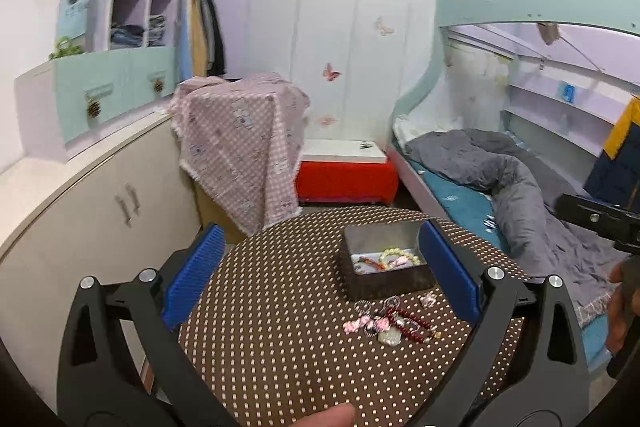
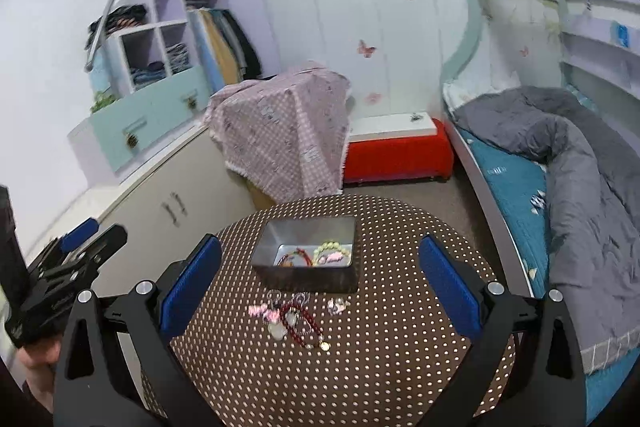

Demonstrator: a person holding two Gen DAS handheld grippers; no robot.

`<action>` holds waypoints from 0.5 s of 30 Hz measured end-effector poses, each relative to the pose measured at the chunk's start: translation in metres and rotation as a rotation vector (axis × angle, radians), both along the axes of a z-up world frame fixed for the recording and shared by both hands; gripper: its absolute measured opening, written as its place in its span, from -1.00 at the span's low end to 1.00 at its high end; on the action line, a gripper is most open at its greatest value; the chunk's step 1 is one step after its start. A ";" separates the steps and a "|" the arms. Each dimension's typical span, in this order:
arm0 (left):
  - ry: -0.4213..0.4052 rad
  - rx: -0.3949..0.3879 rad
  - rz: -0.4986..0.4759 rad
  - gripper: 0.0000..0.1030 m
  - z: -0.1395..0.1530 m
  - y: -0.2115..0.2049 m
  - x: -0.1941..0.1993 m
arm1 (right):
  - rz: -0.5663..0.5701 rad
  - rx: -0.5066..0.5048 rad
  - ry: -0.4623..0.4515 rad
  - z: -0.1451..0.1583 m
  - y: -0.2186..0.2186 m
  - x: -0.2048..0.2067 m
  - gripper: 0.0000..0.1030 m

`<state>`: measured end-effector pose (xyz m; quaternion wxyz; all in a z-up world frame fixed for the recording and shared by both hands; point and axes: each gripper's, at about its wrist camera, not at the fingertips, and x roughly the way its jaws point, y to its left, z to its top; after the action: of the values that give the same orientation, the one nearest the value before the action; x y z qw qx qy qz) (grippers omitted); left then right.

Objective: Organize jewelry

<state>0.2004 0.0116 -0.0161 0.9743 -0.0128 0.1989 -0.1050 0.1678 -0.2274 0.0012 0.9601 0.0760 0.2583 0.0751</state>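
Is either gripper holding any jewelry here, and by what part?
Nothing is held. The left gripper and right gripper are both open, above the table; the loose jewelry pile lies untouched.

Left of the metal box [image 1: 384, 267] the dotted desk [image 1: 272, 307] lies bare, free for passage. Just before the box, a tangled jewelry heap [image 1: 390, 319] blocks the near approach.
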 end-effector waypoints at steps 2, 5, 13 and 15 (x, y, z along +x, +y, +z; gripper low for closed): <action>-0.004 0.004 0.042 0.86 -0.008 0.000 -0.007 | 0.046 -0.021 -0.013 -0.004 -0.002 -0.001 0.85; 0.020 0.028 0.079 0.86 -0.021 -0.002 -0.010 | 0.094 -0.029 0.003 -0.016 -0.008 0.003 0.85; 0.075 0.133 0.052 0.86 -0.059 -0.014 -0.003 | 0.172 -0.019 0.081 -0.061 -0.012 0.016 0.84; 0.091 0.145 0.011 0.86 -0.071 -0.013 0.006 | 0.169 -0.028 0.101 -0.072 -0.007 0.016 0.84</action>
<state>0.2069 -0.0015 -0.0873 0.9632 0.0521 0.2498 -0.0842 0.1838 -0.2345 -0.0710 0.9371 0.0442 0.3128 0.1484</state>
